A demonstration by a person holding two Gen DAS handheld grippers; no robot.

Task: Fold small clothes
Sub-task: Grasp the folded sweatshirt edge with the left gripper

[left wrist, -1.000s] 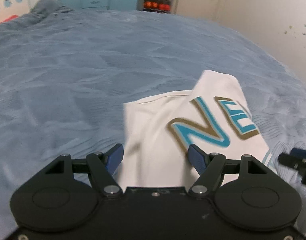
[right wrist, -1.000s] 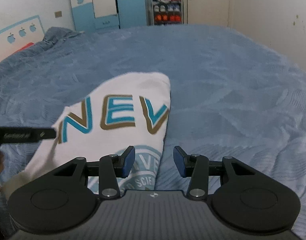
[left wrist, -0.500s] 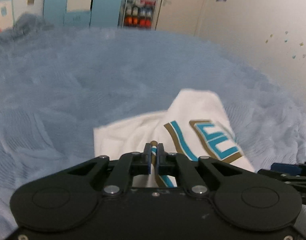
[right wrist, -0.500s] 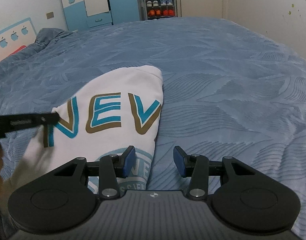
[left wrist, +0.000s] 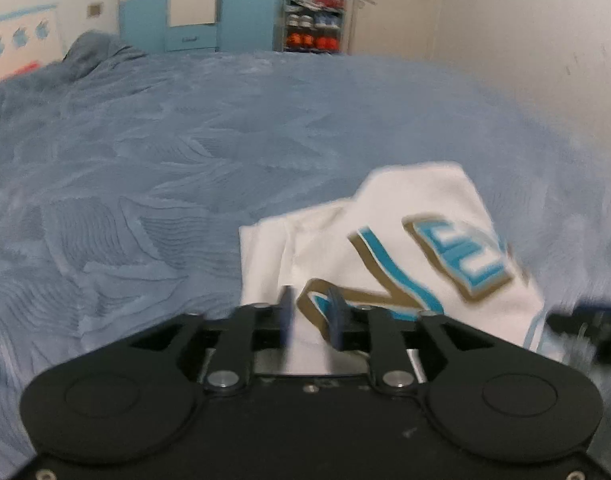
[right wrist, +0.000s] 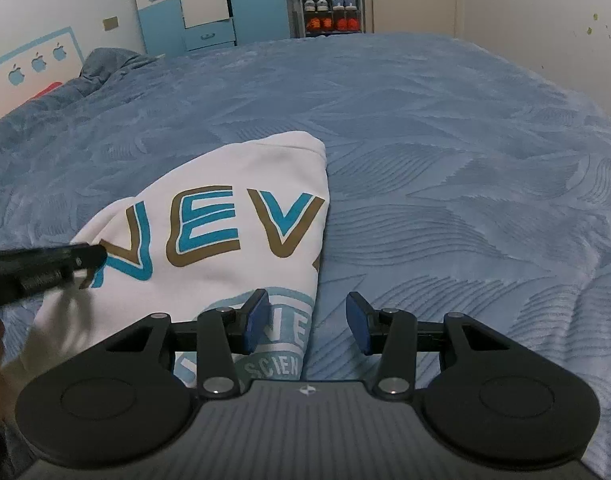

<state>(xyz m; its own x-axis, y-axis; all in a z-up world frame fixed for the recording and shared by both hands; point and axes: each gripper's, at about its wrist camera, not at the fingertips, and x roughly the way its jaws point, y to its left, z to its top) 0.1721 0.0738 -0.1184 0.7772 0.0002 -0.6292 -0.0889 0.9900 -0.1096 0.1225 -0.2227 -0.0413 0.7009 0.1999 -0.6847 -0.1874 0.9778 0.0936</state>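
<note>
White shirt (right wrist: 225, 216) on the blue bed (right wrist: 445, 160); left claw (left wrist: 310, 316) slightly parted over it, right claw (right wrist: 307, 322) released.

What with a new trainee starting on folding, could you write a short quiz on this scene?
1. True or false: the right gripper is shut on the shirt.
2. What does the shirt lie on? A a wooden table; B a blue bedspread; C a tiled floor.
3. Fill in: in the right wrist view, the large letters that show on the shirt read ____.

Key: 1 false, it is open, with one finger over the shirt and the other over the bedspread; 2 B; 3 NEV.
</note>
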